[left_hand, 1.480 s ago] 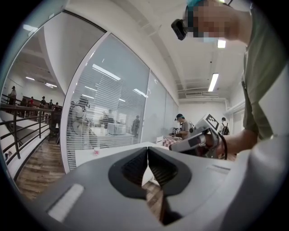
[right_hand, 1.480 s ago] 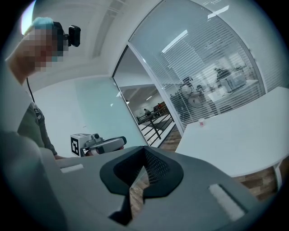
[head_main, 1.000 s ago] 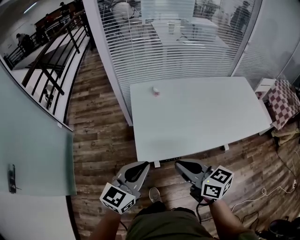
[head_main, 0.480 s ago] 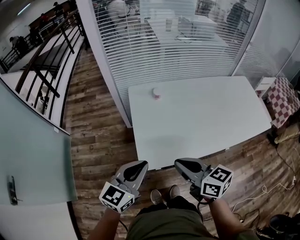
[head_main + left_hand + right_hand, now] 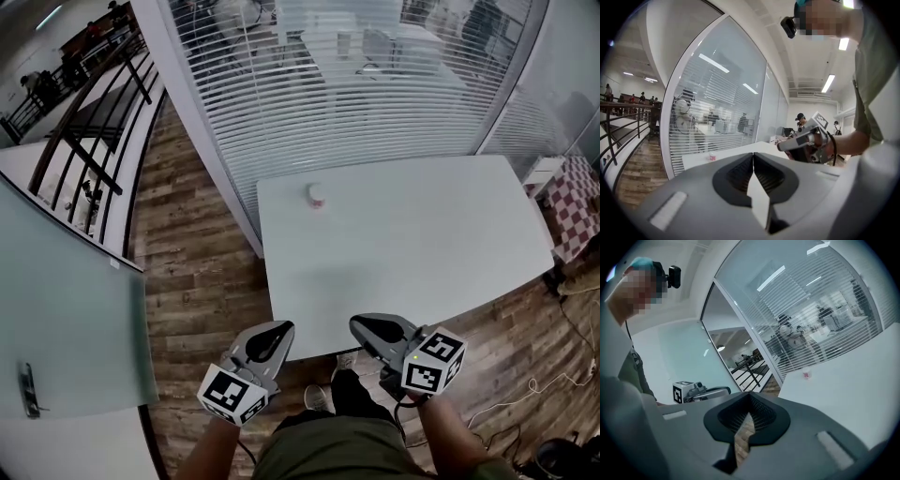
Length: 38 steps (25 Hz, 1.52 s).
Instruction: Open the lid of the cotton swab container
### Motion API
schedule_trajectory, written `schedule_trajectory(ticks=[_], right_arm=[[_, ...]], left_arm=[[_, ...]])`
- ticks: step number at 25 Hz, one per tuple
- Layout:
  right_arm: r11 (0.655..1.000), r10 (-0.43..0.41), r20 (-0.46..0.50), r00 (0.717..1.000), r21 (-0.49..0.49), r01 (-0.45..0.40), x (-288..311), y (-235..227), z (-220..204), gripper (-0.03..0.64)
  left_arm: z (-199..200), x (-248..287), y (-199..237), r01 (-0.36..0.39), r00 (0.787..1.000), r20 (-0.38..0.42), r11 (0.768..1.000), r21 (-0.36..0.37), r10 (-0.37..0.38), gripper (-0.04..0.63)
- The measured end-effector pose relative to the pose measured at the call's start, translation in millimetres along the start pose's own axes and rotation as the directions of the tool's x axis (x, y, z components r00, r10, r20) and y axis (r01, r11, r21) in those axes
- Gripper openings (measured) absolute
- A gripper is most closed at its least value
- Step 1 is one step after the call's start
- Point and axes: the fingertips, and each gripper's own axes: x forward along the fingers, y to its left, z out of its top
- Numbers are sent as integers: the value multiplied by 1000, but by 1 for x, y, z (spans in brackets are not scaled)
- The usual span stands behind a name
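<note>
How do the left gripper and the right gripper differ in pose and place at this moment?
In the head view, the left gripper is at the near left corner of the table; the right gripper is further right along its near edge. The left gripper's tip slants to the right, the right gripper's tip to the left. Both have shut, empty jaws, and both are far from the cotton swab container.

Head camera looks steeply down on a white surface (image 5: 403, 253) and wooden floor (image 5: 202, 272). Cameras on the left gripper (image 5: 278, 328) and right gripper (image 5: 360, 325) look low, nearly level, across that same surface, each glimpsing the other gripper.
</note>
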Motion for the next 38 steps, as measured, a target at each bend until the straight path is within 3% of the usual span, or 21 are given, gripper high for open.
schedule_trajectory(ticks=[17,26,38], right_arm=[[997,71,-66,995,31,-69,39,-124,51,3],[994,97,-84,992,60,-92,52,-170,56,3],[990,42,-120,992,140,-25,74,-228,9,3]], left_arm=[[-9,122,76,-111,991,-76,994,-11,110,9],[-36,182,127,-171,976,-129,984,48,176,44],[-113,257,198,-107,964,-235,989,101,129,117]])
